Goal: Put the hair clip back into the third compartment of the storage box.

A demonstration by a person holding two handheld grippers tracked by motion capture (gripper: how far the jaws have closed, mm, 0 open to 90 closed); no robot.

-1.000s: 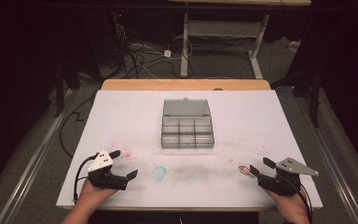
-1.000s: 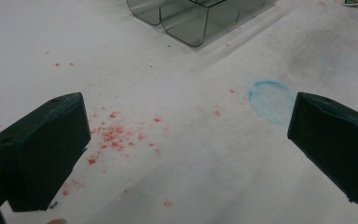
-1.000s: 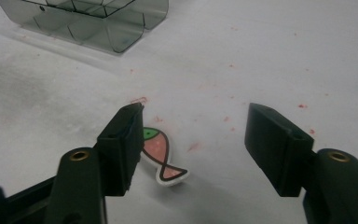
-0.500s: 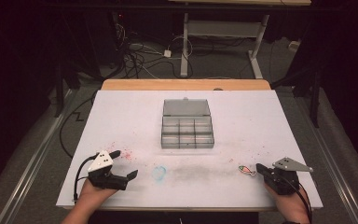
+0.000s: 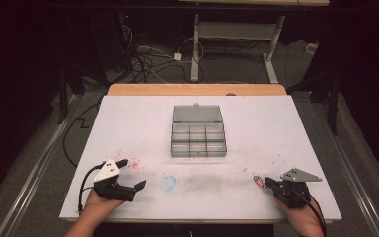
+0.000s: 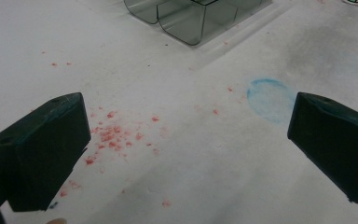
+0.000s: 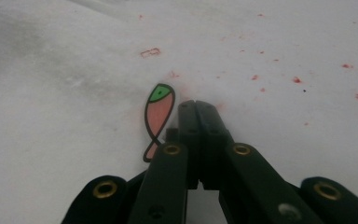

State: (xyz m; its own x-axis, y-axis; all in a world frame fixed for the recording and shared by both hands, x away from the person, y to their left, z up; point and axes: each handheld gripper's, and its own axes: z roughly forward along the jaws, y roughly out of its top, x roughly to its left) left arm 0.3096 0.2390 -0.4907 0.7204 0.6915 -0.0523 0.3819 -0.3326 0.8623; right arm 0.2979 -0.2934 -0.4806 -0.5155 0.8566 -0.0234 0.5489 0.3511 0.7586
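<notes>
Both tongs rest low at the near edge: left gripper (image 5: 131, 174) spread wide over red specks, right gripper (image 7: 195, 106) pressed together (empty) just beside a fish sticker (image 7: 157, 114). Box (image 5: 198, 139) sits mid-table, lid open.

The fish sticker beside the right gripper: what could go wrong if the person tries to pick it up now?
1. The fish sticker lies flat on the white table, beside the shut right gripper, not between its jaws; closing there would likely miss it.
2. Being thin, it may slide or crease when scraped.
3. Red crumbs nearby could be smeared.
</notes>
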